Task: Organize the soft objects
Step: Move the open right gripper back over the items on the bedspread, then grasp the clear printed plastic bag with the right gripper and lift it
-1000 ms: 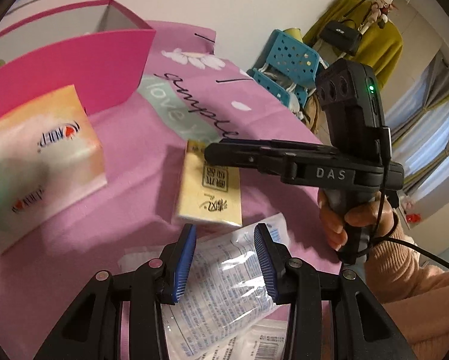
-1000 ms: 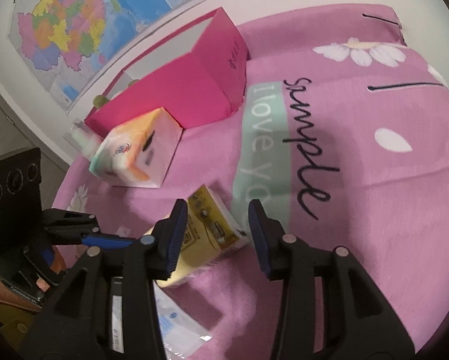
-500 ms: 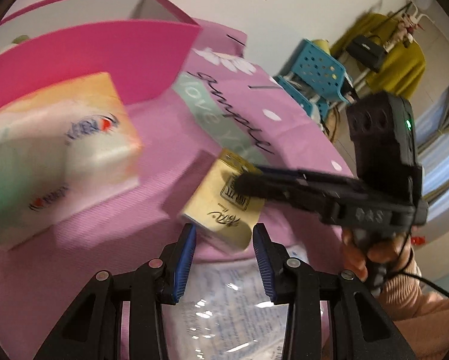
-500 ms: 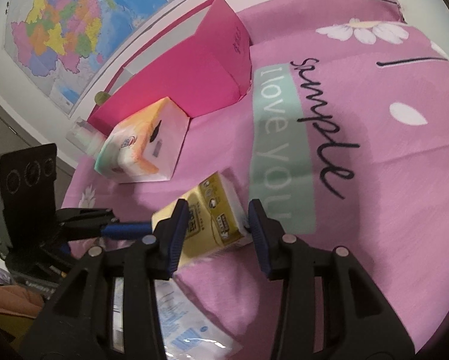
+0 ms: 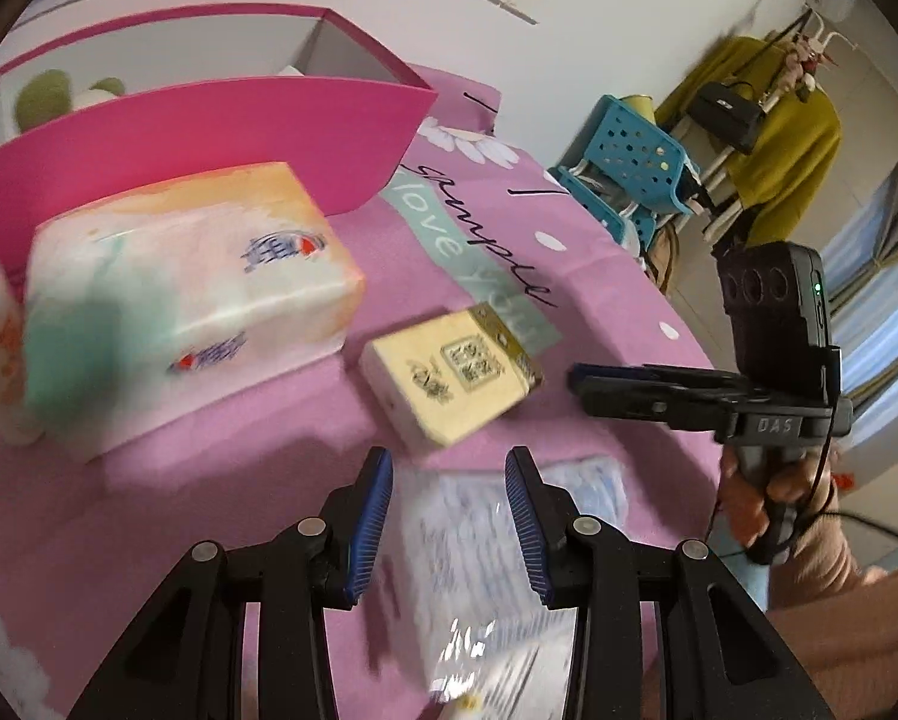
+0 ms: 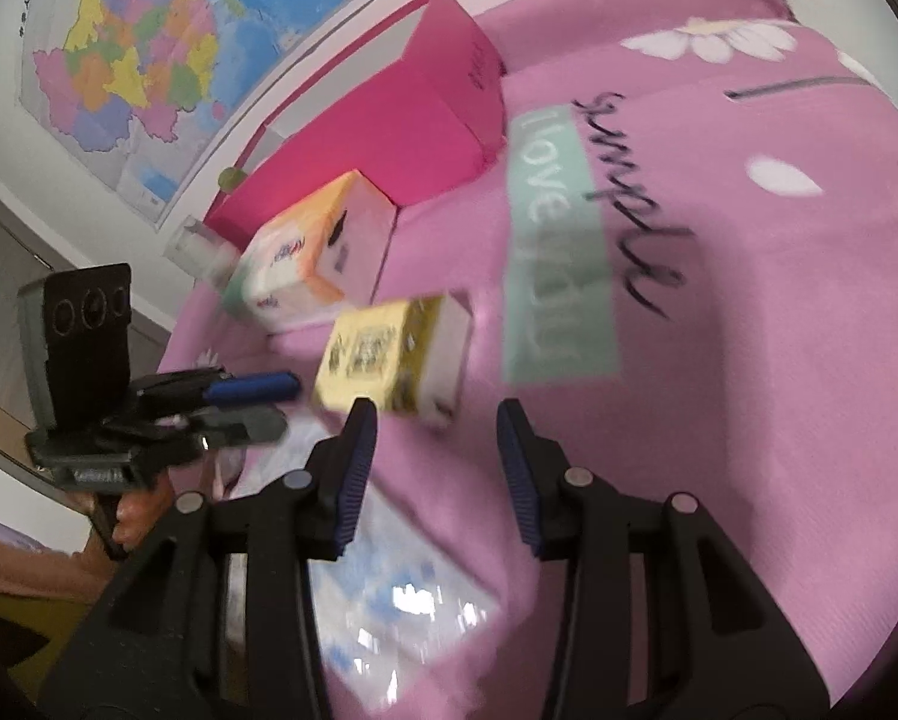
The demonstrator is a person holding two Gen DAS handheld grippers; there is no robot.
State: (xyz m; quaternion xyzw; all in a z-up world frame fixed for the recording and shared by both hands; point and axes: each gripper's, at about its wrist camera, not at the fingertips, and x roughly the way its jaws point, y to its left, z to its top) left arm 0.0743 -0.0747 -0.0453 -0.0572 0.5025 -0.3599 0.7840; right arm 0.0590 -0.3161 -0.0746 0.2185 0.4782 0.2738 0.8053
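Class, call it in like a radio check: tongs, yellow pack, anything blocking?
Both tongs, left and right, open, empty. Yellow pack loose on the cloth, ahead of both. Plastic pouch under the left tongs; path clear.

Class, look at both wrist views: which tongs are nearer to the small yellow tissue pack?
Right, narrowly. The right tongs sit just short of the small yellow tissue pack, open and empty. The left tongs hover over the clear plastic packet, slightly farther back.
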